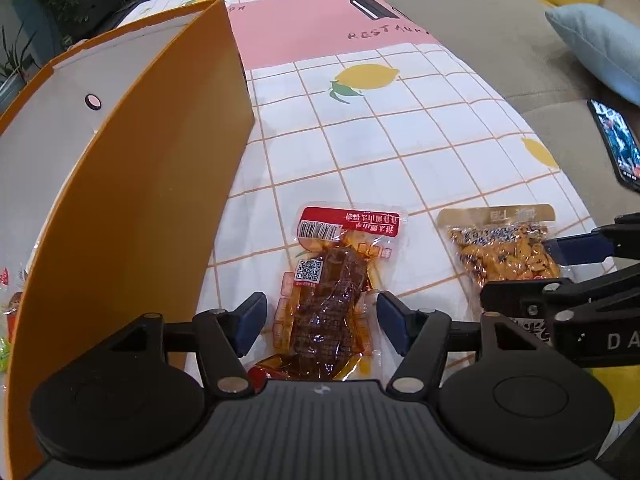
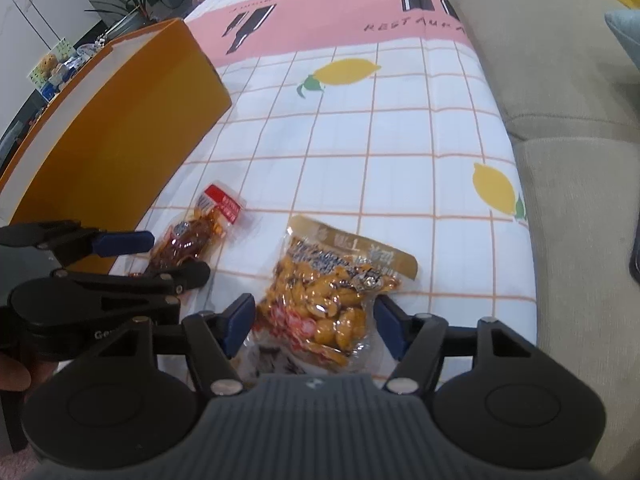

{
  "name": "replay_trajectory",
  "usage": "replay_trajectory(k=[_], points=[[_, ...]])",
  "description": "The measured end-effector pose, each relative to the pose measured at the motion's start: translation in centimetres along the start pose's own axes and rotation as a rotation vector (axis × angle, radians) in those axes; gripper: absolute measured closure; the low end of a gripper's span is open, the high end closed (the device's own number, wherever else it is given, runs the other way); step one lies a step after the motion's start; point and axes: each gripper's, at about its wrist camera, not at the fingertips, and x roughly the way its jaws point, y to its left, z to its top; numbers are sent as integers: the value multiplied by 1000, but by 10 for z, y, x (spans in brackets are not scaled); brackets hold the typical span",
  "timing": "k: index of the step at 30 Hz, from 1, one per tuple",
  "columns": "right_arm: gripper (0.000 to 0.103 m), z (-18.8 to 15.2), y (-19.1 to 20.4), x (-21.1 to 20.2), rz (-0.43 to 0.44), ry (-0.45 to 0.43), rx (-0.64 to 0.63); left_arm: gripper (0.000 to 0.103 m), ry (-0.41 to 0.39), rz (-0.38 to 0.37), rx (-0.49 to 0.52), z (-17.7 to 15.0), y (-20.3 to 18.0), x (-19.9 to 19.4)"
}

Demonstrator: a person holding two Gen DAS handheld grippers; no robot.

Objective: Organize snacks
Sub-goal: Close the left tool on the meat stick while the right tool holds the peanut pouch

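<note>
- Lying on the table (image 1: pixel 400 128) are two snack packets, one under each gripper, and beside them stands one orange box (image 1: pixel 132 184).
- The red-labelled packet (image 1: pixel 332 292) of brown pieces sits between the fingers of the left gripper (image 1: pixel 318 322), which stand wide, with a gap on both sides.
- The gold-labelled packet (image 2: pixel 336 300) of yellow pieces lies between the fingers of the right gripper (image 2: pixel 314 326), also spread apart and clear of the wrapper.
- The orange box rises just left of the left fingers; its white inside holds some wrapped snacks at the near corner, too cut off to count.
- Ahead of both pairs of fingers the lemon-print cloth is bare up to the pink band.
- Right of the right fingers the table edge meets a beige sofa (image 2: pixel 560 80).
- A phone (image 1: pixel 618 144) rests there.
</note>
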Motion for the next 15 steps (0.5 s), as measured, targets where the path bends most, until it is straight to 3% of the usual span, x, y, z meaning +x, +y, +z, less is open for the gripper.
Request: replay_trajectory(k=[3,6,9,10,11,15], points=[[38,0,2,1,-7,-13,-3,37,-10,-23,-2,-1,0,-1],[43,-1,5,0,-16,-17,-14,38,-15,-32,-9,-2,1,-2],[55,0,3,-4,12,-33,13,46,-21,-53,-18,-3,2,-3],[68,1,2,-5,23,-38,22,53,-40,-58,-4,-3,0,-6],[74,1,2,-8,38,-49,29,59,-52,-52,16,-2,-3,-9],[81,2,6,-14,81,-63,28,64,-64,-59,25,-2,-6,-11]])
